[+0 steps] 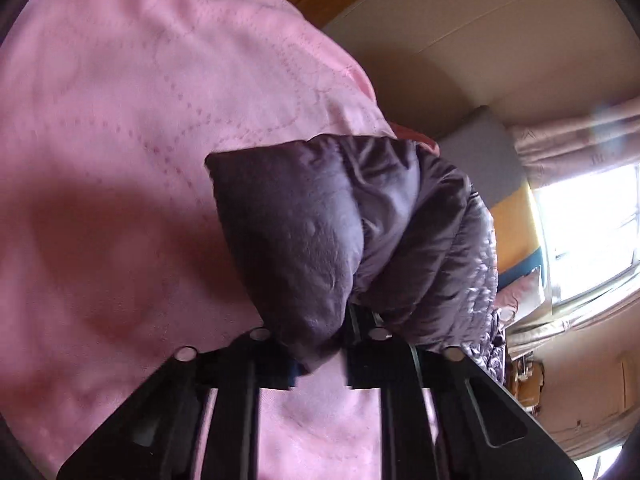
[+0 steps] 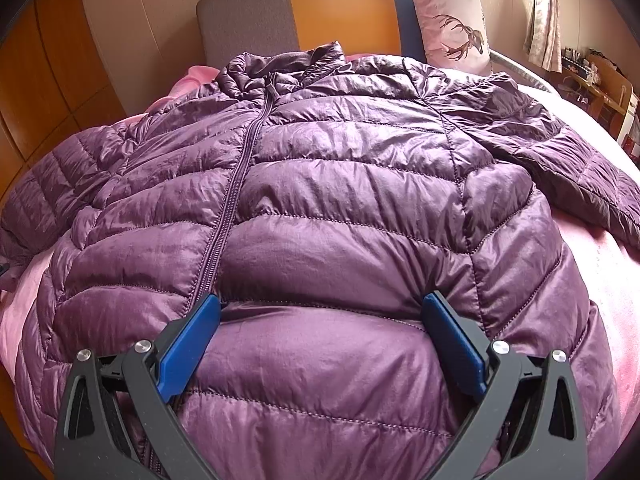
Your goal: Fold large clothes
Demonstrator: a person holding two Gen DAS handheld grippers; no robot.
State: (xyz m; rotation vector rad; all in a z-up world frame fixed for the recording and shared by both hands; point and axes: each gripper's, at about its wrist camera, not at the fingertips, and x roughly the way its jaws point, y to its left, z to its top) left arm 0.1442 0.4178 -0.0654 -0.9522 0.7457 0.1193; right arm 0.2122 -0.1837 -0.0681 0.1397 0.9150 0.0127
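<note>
Early in the fold: purple down jacket (image 2: pixel 320 184) spread front-up and zipped on the pink bed cover (image 1: pixel 120 160). Left gripper (image 1: pixel 320 344) pinched on a sleeve end (image 1: pixel 320 232), lifted clear; right gripper (image 2: pixel 320 312) wide open, pressed on the hem area, holding nothing. Next, probably: sleeve carried across the chest.

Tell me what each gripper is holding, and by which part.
Left gripper: shut on the purple jacket, pinching a sleeve end. Right gripper: open, holding nothing, its fingers resting on the jacket's front.
</note>
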